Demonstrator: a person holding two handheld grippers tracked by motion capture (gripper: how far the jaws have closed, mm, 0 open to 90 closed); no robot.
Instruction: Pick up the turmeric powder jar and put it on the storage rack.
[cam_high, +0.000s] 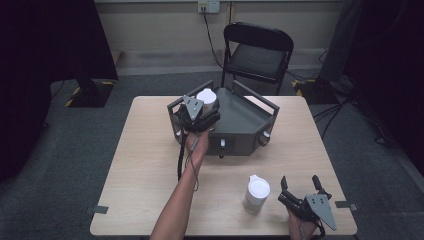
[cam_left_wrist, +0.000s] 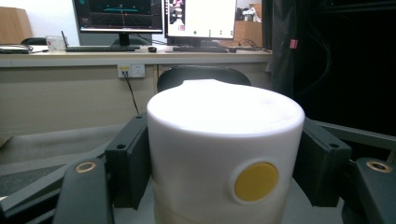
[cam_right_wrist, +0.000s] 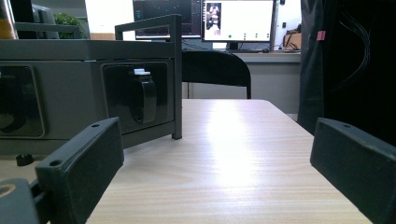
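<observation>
My left gripper (cam_high: 202, 111) is shut on a white cylindrical container (cam_high: 207, 98) and holds it over the left part of a grey metal stand (cam_high: 243, 122) at the table's far middle. In the left gripper view the white container (cam_left_wrist: 219, 158) sits between both black jaws and carries a round yellow dot (cam_left_wrist: 255, 181). A second white container (cam_high: 257, 194) with a lid stands on the table near the front. Just right of it my right gripper (cam_high: 300, 184) rests open by the front edge. The right gripper view has its jaws wide apart over bare wood, my right gripper (cam_right_wrist: 215, 161) holding nothing.
The grey stand (cam_right_wrist: 84, 79) has a rail frame and knobs on its front faces. A black folding chair (cam_high: 257, 52) stands behind the wooden table (cam_high: 145, 165). Grey carpet surrounds it, with cables and stand bases at the back corners.
</observation>
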